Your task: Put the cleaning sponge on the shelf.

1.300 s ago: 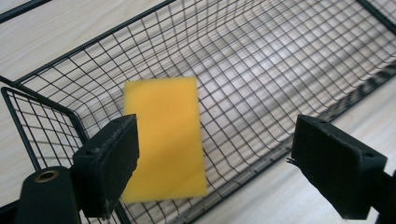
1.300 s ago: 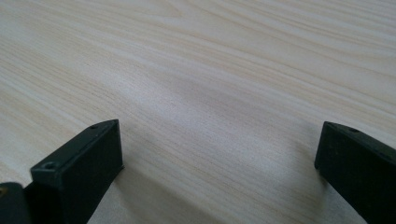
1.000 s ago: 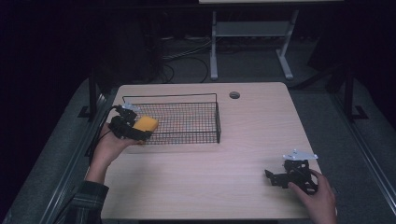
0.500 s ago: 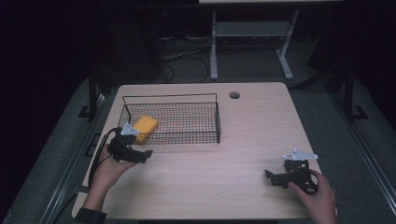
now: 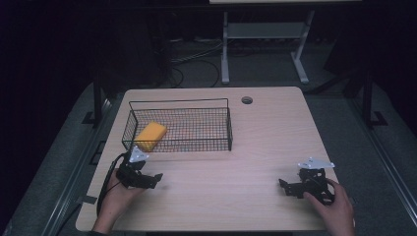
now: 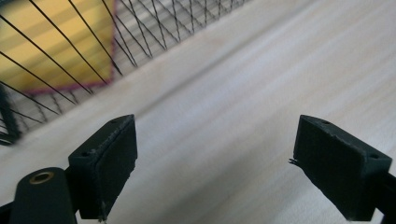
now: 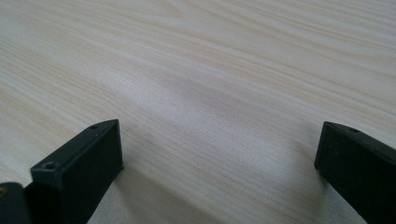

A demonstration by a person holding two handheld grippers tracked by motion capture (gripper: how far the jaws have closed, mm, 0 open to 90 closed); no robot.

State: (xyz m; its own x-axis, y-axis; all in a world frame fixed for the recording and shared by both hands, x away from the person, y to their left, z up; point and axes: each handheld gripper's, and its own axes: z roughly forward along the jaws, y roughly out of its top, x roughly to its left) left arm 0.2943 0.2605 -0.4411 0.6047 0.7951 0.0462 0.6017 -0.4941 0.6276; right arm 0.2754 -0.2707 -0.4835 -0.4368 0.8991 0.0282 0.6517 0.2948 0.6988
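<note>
Now the yellow sponge (image 5: 150, 135) lies in the basket (image 5: 216, 142), just beyond the empty left gripper (image 5: 150, 179).

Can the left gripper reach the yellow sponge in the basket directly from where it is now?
Probably not straight ahead: the left gripper sits on the table outside the wire basket, and the basket's near wall stands between it and the yellow sponge. Its jaws are open, so going over the open top looks feasible.

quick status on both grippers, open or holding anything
Left gripper: open, holding nothing, low over the table beside the wire basket.
Right gripper: open, holding nothing, over bare table.
</note>
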